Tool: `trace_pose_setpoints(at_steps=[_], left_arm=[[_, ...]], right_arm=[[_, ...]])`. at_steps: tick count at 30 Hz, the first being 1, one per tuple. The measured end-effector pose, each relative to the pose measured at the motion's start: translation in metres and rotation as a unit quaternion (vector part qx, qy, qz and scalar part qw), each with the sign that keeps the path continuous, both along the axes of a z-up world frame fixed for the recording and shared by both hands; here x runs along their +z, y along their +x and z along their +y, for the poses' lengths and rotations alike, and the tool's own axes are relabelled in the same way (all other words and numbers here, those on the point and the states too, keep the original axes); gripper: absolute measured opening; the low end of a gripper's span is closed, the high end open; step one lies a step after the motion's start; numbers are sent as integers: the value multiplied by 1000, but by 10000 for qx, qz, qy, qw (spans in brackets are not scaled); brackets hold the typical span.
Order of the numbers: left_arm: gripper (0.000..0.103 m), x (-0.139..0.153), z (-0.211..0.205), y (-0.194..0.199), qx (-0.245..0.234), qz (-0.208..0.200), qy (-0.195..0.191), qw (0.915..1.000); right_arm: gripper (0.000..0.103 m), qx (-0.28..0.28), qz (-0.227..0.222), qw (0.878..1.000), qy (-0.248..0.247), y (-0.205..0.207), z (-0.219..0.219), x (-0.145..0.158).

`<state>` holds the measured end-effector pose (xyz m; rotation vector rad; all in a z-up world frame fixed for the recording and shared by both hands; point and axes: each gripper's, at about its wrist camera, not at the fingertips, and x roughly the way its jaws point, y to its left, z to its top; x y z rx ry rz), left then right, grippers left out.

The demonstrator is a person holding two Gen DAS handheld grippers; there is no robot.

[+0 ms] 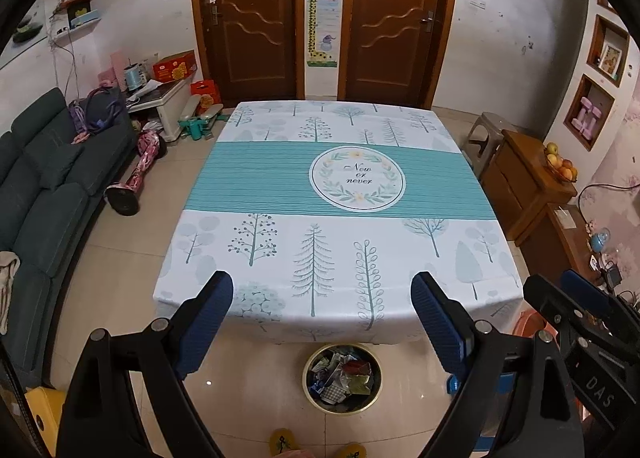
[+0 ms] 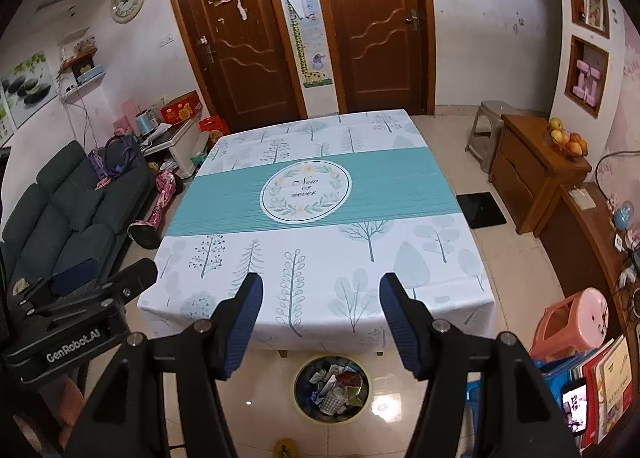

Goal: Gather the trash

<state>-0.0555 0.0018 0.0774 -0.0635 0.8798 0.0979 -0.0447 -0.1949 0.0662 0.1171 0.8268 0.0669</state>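
Note:
A round trash bin [image 1: 343,378] stands on the floor by the table's near edge, filled with crumpled wrappers and paper scraps; it also shows in the right wrist view [image 2: 333,388]. My left gripper [image 1: 322,300] is open and empty, held above the bin and the table's near edge. My right gripper [image 2: 321,300] is open and empty, in the same place a little to the right. The table [image 1: 340,242] has a white and teal tree-print cloth with no trash on it. The right gripper shows at the left wrist view's right edge [image 1: 576,306].
A dark green sofa [image 1: 44,185] stands at the left, with a pink hoverboard [image 1: 138,173] on the floor beside it. Wooden cabinets [image 2: 536,173] line the right wall. A pink stool [image 2: 576,322] and a grey stool [image 2: 486,129] stand right of the table. Two doors are at the back.

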Motion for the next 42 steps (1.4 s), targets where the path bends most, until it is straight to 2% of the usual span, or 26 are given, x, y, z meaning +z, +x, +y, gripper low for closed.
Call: trace_pose_setpoints(at_steps=[15, 42], left_arm=[[89, 5, -5, -7, 33, -134, 59, 9999], [89, 7, -11, -10, 3, -112, 66, 9999]], right_arm=[[61, 155, -279, 9995, -47, -11, 6, 10], [61, 138, -266, 9995, -7, -18, 4, 11]])
